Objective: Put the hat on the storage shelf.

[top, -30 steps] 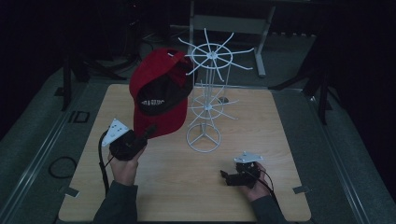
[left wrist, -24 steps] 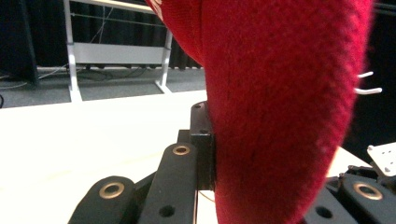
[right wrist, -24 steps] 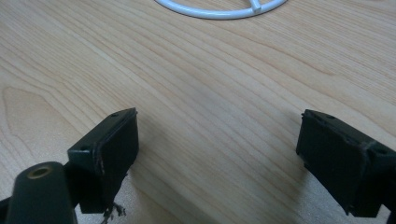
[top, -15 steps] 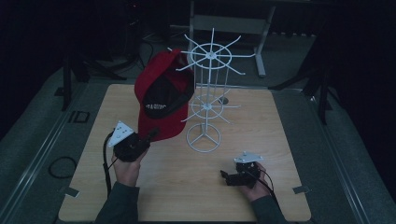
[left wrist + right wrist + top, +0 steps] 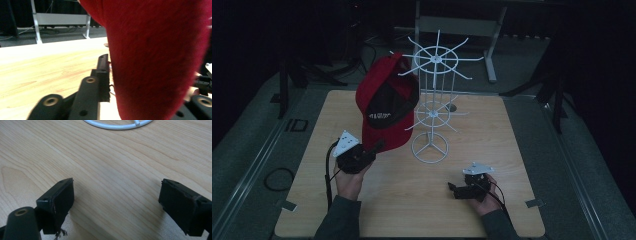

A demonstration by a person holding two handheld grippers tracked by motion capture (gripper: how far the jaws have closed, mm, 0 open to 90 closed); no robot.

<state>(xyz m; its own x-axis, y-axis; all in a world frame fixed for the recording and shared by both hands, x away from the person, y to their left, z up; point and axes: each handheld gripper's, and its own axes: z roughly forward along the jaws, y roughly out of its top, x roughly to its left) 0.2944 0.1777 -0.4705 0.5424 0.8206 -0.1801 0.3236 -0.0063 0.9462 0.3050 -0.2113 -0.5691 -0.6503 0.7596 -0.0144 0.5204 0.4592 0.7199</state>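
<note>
A red cap [image 5: 384, 95] with a dark underside and white lettering hangs in the air over the left half of the table. My left gripper [image 5: 377, 146] is shut on its lower edge from below. In the left gripper view the red fabric [image 5: 155, 55] sits between the jaws, against the left fingertip [image 5: 103, 72]. The cap's crown leans by the upper spokes of a white wire rack [image 5: 435, 59]. My right gripper [image 5: 453, 189] rests low at the front right, open, with bare wood between its pads [image 5: 58, 200] and nothing held.
The rack's ring base [image 5: 430, 147] stands mid-table, and its rim [image 5: 117, 126] lies just beyond my right jaws. A lower spoke wheel [image 5: 433, 115] juts out. The wooden table [image 5: 512, 145] sits on a grey floor with dark stands and a metal frame [image 5: 457, 22] behind.
My left gripper has shifted a little right toward the rack, carrying the cap with it. The right gripper has stayed still.
</note>
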